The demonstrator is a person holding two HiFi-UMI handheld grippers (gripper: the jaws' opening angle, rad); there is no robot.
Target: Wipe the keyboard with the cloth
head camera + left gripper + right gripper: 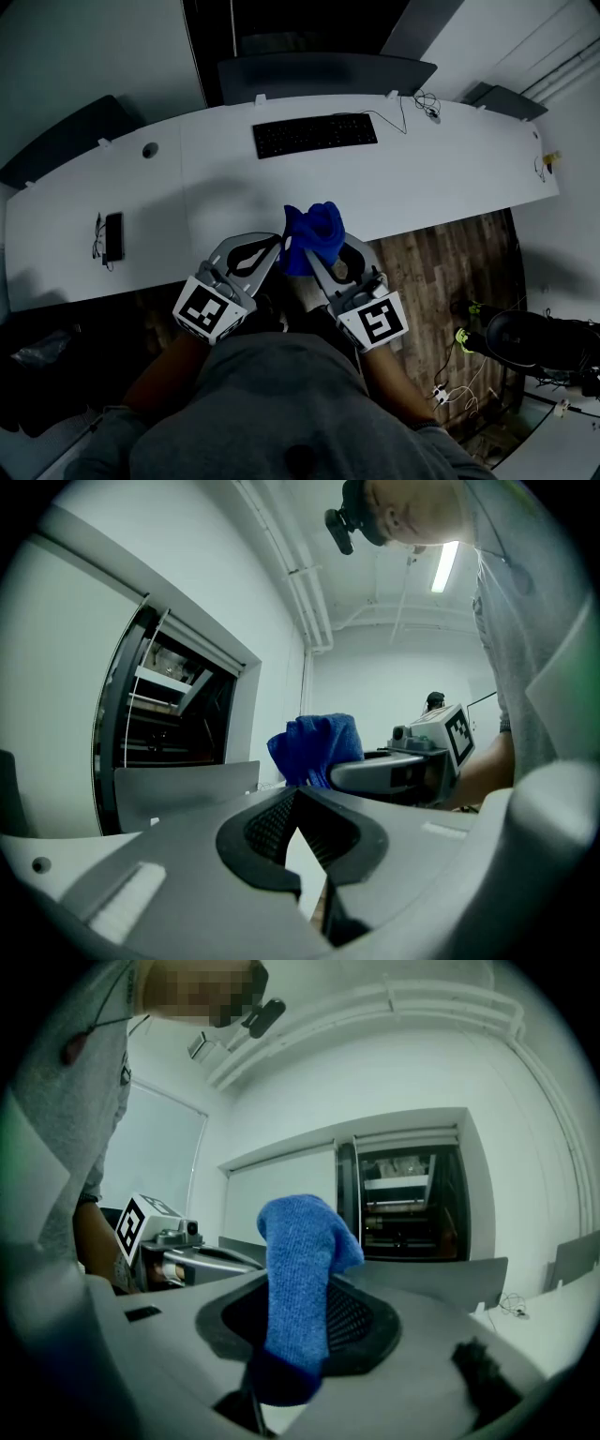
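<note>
Head view steeply down; both gripper views upward, cloth (314,234) in all.

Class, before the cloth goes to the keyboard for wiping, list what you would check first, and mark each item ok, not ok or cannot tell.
1. Cloth gripped by the right gripper: ok, its jaws are shut on it.
2. Left gripper empty: ok, jaws together with nothing between them.
3. Keyboard in plain sight on the desk: ok.
4. Cloth on the keyboard: not ok, it is held at the desk's near edge, short of the keys.
5. Desk between cloth and keyboard free of things: ok, the phone lies far to the left.
6. Cloth clean and dry: cannot tell.
</note>
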